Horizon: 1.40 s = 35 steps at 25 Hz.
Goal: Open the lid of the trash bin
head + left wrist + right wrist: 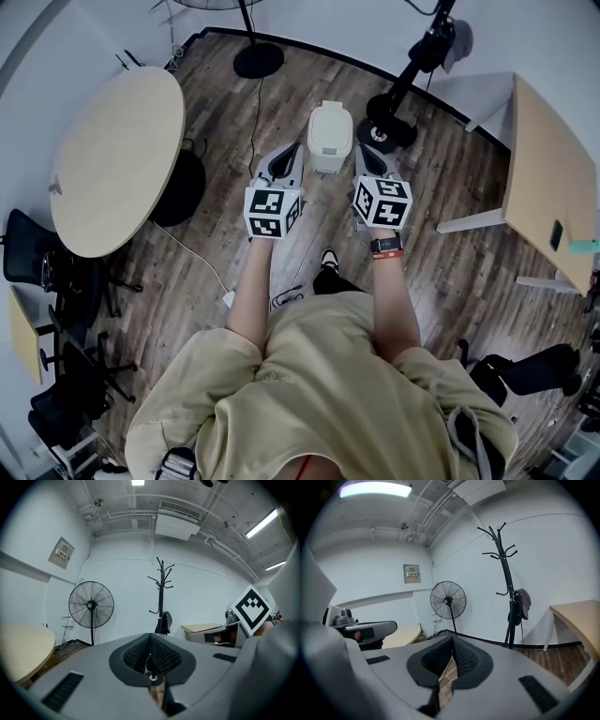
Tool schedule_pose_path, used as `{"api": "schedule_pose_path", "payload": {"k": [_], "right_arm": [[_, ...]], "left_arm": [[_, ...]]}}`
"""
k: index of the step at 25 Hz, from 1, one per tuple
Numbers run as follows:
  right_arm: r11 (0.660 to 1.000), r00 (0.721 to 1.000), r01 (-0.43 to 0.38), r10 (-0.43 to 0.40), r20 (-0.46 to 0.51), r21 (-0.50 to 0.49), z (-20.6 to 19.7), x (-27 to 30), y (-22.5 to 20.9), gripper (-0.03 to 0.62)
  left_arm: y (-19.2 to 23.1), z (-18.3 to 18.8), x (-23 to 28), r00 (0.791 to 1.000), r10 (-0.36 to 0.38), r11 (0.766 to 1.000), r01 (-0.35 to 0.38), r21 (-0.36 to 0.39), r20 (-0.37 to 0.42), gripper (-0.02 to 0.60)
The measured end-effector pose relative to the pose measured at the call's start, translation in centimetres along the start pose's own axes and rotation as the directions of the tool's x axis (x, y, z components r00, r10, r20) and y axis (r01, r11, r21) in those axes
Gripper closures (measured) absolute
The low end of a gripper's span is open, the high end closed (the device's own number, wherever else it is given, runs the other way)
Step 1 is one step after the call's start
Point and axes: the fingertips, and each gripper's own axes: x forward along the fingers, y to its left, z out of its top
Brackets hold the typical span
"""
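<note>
Approach step, nothing touched: closed lid (330, 118) on trash bin (328, 156), frame center. Left gripper (280, 166) and right gripper (371, 165) shut, empty, flanking it. Next, probably: lower to lid edge, lift.

No legible text or signs

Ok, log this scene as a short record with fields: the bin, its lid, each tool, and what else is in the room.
bin: small white plastic trash bin, standing on the wood-plank floor
lid: down, closed
left tool: jaws together, nothing held, to the bin's left in the head view
right tool: jaws together, nothing held, to the bin's right
surroundings: round beige table, black pedestal fan, black coat stand
</note>
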Motion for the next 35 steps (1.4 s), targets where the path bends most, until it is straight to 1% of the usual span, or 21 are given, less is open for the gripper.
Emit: {"api": "schedule_pose_path", "payload": {"k": [15,23,28,31,35], "right_arm": [[0.998,0.997,-0.053,0.055,-0.054,0.037,0.4,6.9,-5.4,0.591],[0.995,0.993,-0.081,0.086,-0.080,0.063,0.7,10.6,-8.6,0.591],[0.991,0.987,-0.090,0.102,-0.122,0.098,-1.5,11.7,-9.3,0.592],[0.990,0.983,-0.085,0.102,-0.153,0.113,-3.4,12.5,-8.9,0.592],[0.988,0.978,-0.074,0.098,-0.186,0.133,-5.6,14.2,-8.5,0.592]], "left_arm": [[0.6,-1.3,8.5,0.998,0.004,1.000,-0.005,-0.004,-0.055,0.557],[0.9,-2.2,13.4,0.996,0.017,0.999,-0.019,-0.032,-0.087,0.557],[1.2,-4.6,14.6,0.990,0.029,0.998,-0.036,-0.045,-0.139,0.557],[1.9,-6.3,14.9,0.987,0.015,0.998,-0.025,-0.062,-0.162,0.557],[3.0,-8.5,15.7,0.985,-0.014,0.995,-0.003,-0.099,-0.172,0.557]]}}
